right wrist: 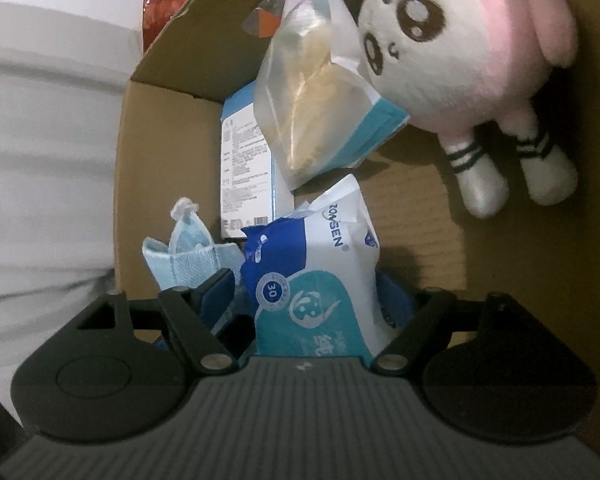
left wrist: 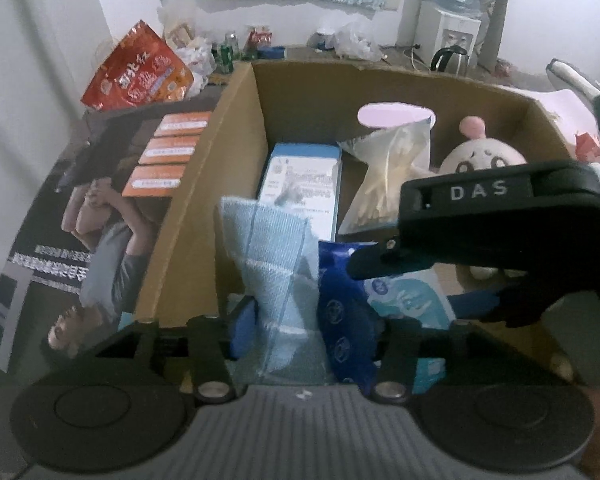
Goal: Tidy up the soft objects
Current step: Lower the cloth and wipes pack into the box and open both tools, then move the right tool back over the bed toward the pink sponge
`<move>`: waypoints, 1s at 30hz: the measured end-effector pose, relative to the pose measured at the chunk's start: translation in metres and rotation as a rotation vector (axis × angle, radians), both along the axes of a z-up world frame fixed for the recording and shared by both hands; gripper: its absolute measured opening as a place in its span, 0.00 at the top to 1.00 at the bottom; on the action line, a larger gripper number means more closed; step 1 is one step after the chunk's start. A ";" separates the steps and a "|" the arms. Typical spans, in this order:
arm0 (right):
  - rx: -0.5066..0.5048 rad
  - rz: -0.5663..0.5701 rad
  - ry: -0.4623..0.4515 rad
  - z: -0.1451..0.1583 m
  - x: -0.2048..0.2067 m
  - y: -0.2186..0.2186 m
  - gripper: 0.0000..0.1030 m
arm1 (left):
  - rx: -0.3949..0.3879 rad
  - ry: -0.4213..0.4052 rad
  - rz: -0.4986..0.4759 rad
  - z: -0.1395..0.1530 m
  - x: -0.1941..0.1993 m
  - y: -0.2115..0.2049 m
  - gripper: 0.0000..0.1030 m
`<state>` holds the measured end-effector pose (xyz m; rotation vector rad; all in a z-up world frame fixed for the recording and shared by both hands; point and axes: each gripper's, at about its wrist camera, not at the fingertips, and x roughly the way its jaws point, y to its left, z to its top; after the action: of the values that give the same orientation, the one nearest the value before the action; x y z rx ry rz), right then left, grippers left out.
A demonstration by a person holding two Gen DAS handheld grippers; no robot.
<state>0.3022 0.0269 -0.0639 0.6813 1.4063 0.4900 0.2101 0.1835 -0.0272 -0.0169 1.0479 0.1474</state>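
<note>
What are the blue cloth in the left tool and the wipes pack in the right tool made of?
Blue cloth: looks like woven microfibre or terry, matte, with a ribbed texture and soft folds. Wipes pack: likely thin plastic film, glossy and printed, crinkled at its sealed end.

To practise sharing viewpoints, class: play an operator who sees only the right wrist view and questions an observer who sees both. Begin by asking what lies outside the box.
Operator: What lies outside the box on its left?
Observer: A printed poster lies flat beside the box.
Operator: Anything beyond the far wall?
Observer: A kettle stands behind it.
Operator: Any food around?
Observer: A red snack bag stands past the poster.
</note>
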 end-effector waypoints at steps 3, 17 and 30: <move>0.038 -0.025 0.018 -0.003 0.001 0.001 0.22 | 0.013 -0.024 0.000 0.007 -0.002 -0.002 0.34; 0.110 -0.018 -0.036 0.018 0.006 -0.009 0.19 | 0.041 -0.082 0.011 0.037 -0.018 -0.002 0.19; 0.355 0.002 -0.162 0.098 -0.021 -0.084 0.19 | -0.003 -0.173 0.032 0.087 -0.067 -0.011 0.17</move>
<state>0.2816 -0.0574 0.0345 0.9036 1.1787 0.7907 0.1431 0.1722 0.0593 -0.0488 0.8753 0.1701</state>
